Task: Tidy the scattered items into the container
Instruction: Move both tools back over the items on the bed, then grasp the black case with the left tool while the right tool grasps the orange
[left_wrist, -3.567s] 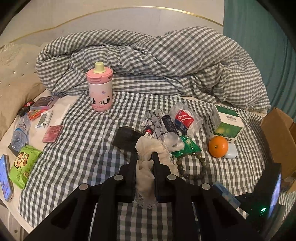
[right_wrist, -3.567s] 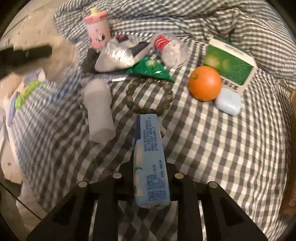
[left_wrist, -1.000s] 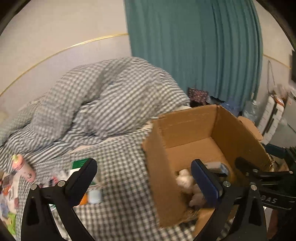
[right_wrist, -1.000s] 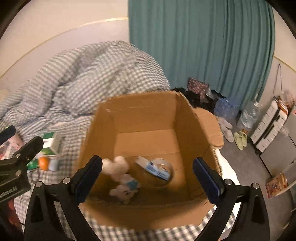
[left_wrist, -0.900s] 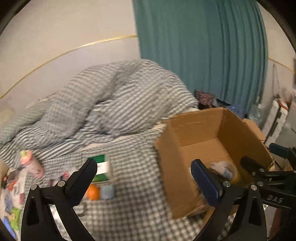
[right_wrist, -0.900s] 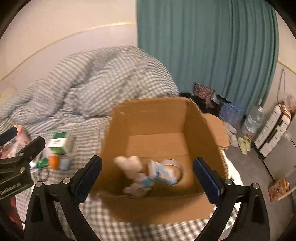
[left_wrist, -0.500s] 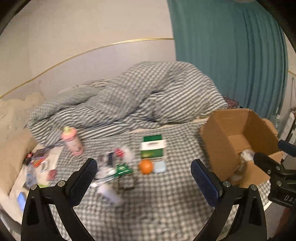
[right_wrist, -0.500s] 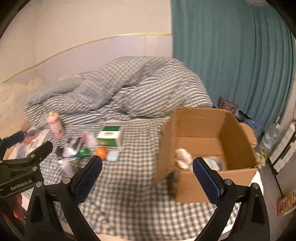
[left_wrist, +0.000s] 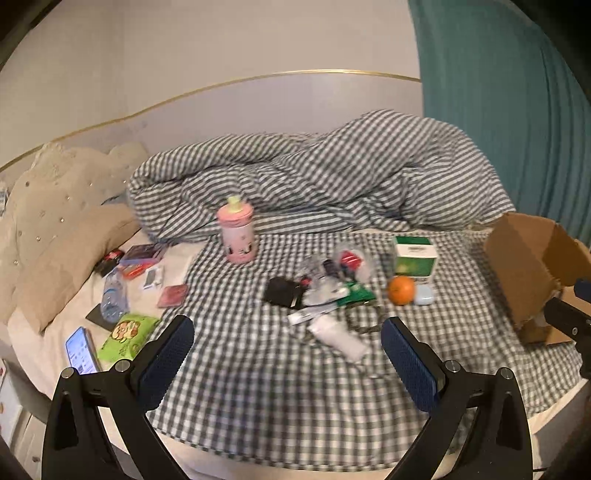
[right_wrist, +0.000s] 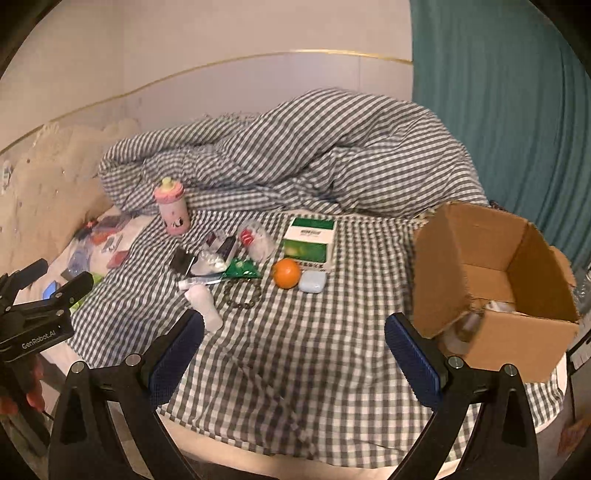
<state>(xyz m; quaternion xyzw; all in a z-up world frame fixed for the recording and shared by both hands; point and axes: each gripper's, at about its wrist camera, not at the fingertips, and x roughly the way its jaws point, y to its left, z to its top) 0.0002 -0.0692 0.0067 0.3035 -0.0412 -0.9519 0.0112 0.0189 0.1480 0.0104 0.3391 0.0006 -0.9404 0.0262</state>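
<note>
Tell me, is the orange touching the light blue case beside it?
Cannot tell. In the right wrist view the orange and the light blue case meet edge to edge; no gap shows.

I'm holding my left gripper (left_wrist: 287, 356) and my right gripper (right_wrist: 293, 349) side by side at about the same height, both with jaws spread wide and nothing between them.

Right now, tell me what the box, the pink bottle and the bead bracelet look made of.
Box: brown corrugated cardboard, matte, with ragged torn edges. Pink bottle: probably plastic, smooth with a slight sheen and a yellow-green cap. Bead bracelet: dull olive-brown round beads, maybe stone or wood; too small to tell.
</note>
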